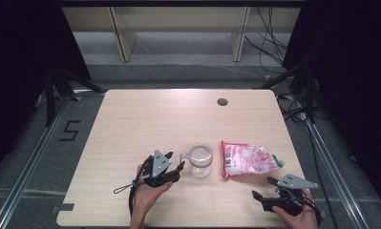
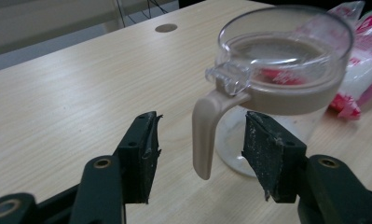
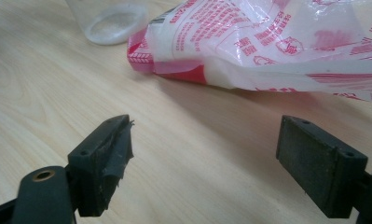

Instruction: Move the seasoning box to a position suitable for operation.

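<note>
**Lining up on the jug handle**

Closing in with my left gripper, I have its jaws spread wide with the beige handle hanging between them, touching neither pad. The jug stands upright near the middle of the table, clear-walled and lidded, with the bag lying flat just beside it on the right. To take the handle well, I judge I should push in a little deeper so the pads meet its straight part, not the free lower tip, then squeeze squarely; a skewed pinch could twist the light jug or nudge it into the bag.

My right gripper is parted too, holding nothing, low over bare wood short of the bag.

The table is pale wood with a round grommet at the far edge. Beyond it are grey floor, trailing cables and dark curtains at both sides.
</note>
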The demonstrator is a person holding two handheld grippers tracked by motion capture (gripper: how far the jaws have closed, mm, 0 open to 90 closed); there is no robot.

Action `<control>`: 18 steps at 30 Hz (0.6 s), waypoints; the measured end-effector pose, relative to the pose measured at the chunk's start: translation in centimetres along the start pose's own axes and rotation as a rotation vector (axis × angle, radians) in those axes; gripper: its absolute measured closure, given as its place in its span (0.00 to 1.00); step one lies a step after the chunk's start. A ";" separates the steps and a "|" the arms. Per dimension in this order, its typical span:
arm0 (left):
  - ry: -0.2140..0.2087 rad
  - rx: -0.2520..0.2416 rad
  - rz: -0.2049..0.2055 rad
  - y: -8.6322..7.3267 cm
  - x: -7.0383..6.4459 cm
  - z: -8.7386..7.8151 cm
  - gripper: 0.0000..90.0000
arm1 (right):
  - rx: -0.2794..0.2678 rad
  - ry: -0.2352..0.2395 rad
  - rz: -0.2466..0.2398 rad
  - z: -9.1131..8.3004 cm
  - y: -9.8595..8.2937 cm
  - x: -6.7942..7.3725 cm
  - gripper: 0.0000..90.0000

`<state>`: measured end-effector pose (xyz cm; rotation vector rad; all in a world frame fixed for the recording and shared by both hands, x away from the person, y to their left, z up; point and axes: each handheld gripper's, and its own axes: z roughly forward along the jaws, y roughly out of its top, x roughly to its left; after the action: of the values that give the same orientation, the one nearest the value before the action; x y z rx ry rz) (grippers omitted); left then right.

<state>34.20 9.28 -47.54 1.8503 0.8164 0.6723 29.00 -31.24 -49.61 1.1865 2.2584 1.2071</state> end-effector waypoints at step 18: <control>0.002 -0.046 -0.005 1.8 -0.1 -1.2 0.80 | -0.033 -0.005 -0.016 -0.1 0.2 0.1 0.17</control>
<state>33.68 9.32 -45.47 1.8056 0.8001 0.6847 29.00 -31.12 -49.40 1.1562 2.2314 1.2285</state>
